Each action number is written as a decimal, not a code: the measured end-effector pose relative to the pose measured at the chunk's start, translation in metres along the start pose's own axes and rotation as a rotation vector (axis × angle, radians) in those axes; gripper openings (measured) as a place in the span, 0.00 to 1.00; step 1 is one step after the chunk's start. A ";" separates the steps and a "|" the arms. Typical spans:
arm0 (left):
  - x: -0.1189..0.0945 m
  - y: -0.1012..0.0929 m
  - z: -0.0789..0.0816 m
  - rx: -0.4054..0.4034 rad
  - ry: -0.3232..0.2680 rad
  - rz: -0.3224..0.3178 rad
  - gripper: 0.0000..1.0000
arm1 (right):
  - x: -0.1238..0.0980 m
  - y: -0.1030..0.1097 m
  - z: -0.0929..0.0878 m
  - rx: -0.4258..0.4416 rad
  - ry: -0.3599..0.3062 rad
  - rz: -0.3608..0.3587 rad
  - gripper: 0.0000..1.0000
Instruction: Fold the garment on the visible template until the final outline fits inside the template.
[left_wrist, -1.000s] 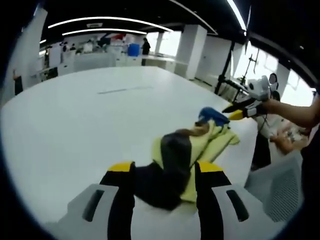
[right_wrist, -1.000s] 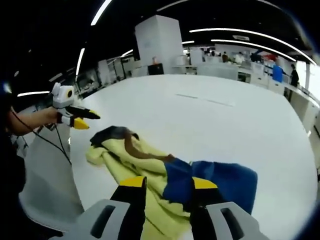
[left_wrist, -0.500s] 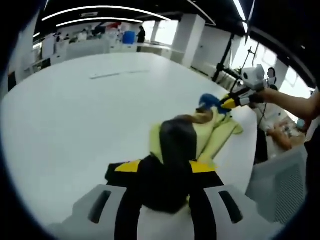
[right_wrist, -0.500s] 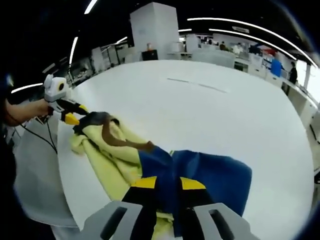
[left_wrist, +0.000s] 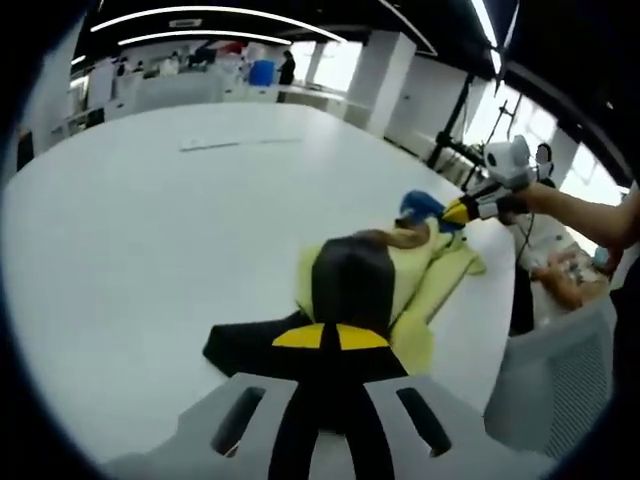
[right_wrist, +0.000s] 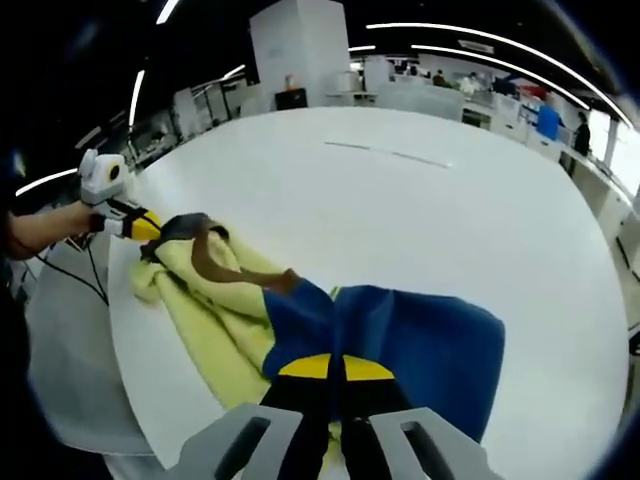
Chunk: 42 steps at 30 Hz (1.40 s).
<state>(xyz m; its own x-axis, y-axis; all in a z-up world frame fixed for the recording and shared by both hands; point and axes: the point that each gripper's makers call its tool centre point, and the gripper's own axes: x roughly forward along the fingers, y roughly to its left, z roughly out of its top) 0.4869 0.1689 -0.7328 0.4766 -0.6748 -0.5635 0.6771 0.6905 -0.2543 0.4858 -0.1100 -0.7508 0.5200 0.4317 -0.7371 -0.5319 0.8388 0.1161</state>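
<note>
White and bare, the bench (left_wrist: 150, 230) spreads under ceiling light strips in an open-plan hall, with desks and a few people far behind. On its near edge lies the garment (right_wrist: 300, 320), bunched lengthwise: yellow through the middle, dark at one end, blue at the other. I cannot make out any template outline on the surface.

Step in hand, as I judge it: seizing the two ends ahead of spreading or folding. In the left gripper view, my left gripper (left_wrist: 330, 338) has its yellow-tipped jaws drawn together on the dark end of the garment. In the right gripper view, my right gripper (right_wrist: 335, 368) has its jaws pinched on the blue end.

Each gripper also appears from across the cloth. The right gripper shows at the blue end in the left gripper view, with a forearm (left_wrist: 585, 215) reaching in from the bench edge. The left gripper shows at the dark end in the right gripper view, held low and nearly level, with a cable trailing below the hand.

Next move, in my judgement: draw the ends apart to take out the bunching, keeping the cloth on the bench, since part of it lies close to the edge.
</note>
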 end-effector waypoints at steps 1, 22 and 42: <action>-0.001 0.000 0.000 -0.005 -0.006 -0.001 0.00 | -0.001 0.001 0.000 0.000 -0.002 0.000 0.00; -0.043 -0.018 0.062 0.083 -0.214 0.089 0.00 | -0.045 0.016 0.037 -0.021 -0.121 -0.002 0.00; -0.043 0.017 0.143 0.089 -0.405 0.203 0.00 | -0.062 -0.004 0.101 -0.096 -0.219 -0.068 0.00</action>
<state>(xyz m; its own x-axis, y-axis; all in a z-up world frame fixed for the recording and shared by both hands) 0.5583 0.1720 -0.6003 0.7729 -0.5881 -0.2380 0.5849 0.8059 -0.0920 0.5235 -0.1068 -0.6385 0.6836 0.4457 -0.5779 -0.5464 0.8375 -0.0004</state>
